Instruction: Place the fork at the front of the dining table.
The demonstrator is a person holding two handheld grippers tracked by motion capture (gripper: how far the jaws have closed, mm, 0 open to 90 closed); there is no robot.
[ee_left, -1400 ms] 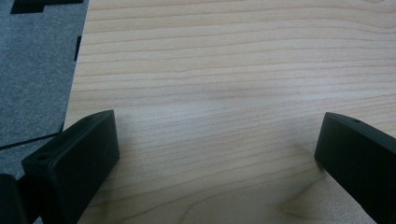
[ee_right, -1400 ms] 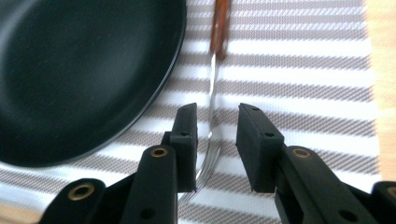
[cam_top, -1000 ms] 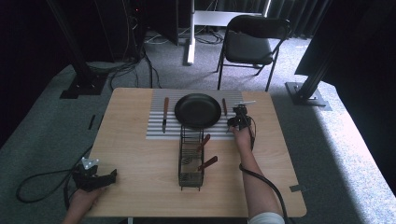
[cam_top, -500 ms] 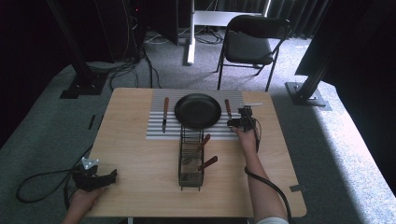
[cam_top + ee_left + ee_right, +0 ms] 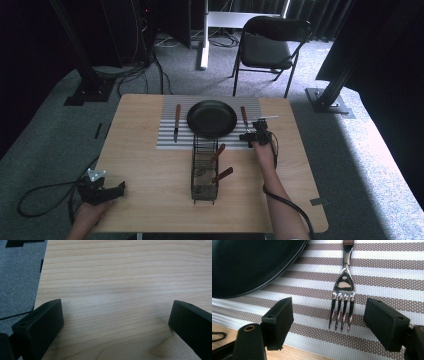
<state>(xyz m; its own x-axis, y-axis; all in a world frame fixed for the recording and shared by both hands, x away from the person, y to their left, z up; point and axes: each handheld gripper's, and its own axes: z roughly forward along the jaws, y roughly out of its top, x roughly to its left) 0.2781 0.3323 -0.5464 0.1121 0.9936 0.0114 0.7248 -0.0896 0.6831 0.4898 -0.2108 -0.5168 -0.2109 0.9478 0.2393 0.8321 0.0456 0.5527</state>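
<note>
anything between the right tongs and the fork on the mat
Nothing visible. The right tongs are open with the fork tines lying between the jaws on the striped mat. The black plate sits off to one side, clear of the fork.

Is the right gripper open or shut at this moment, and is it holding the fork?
Open. In the right gripper view the right gripper has its jaws spread wide either side of the fork, which lies flat on the striped mat, untouched.

No readable text, label, number or sign anywhere.
</note>
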